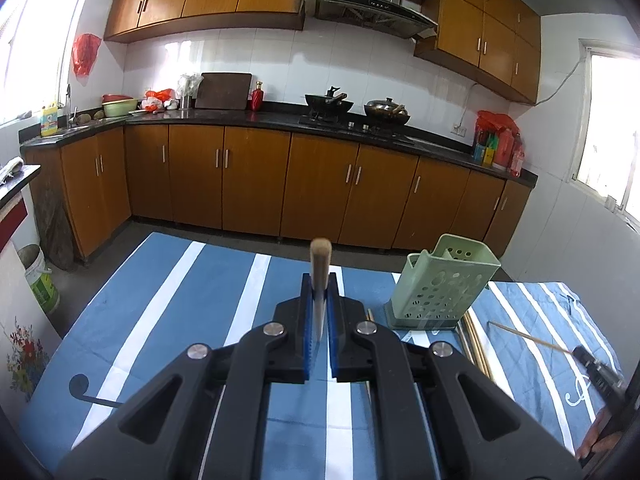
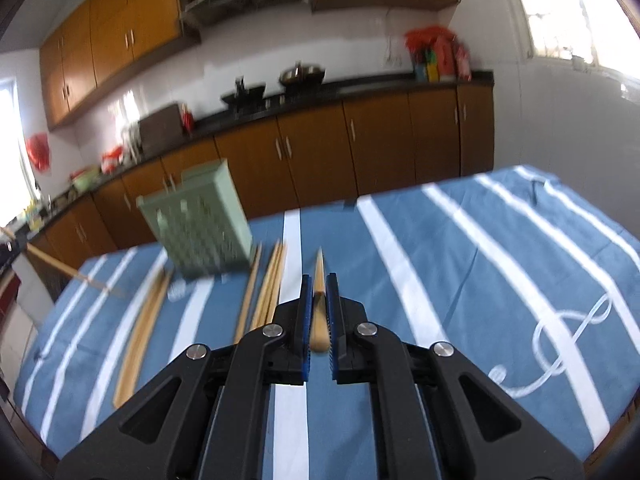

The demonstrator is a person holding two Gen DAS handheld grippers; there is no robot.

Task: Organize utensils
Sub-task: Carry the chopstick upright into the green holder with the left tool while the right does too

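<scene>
In the left wrist view, the left gripper (image 1: 319, 300) is closed on a chopstick (image 1: 320, 264), which stands up between the blue pads with its rounded wooden end pointing away toward the far edge of the table. The green holder (image 1: 440, 284) stands on the striped cloth (image 1: 160, 300) to the right and a little farther off, its open top tilted toward the camera. So the chopstick's long axis runs forward, while the holder's mouth lies off to the right. More chopsticks (image 1: 476, 344) lie flat just beside the holder's base on its near right.

In the right wrist view, blurred by motion, the right gripper (image 2: 319, 312) is closed on another chopstick (image 2: 319, 304), its thin tip pointing forward. The holder (image 2: 200, 224) is to the far left here, with loose chopsticks (image 2: 272, 280) lying on the cloth (image 2: 460, 260) between it and the gripper. Judging by both views, the holder sits between the two grippers, and neither is clearly nearer.
</scene>
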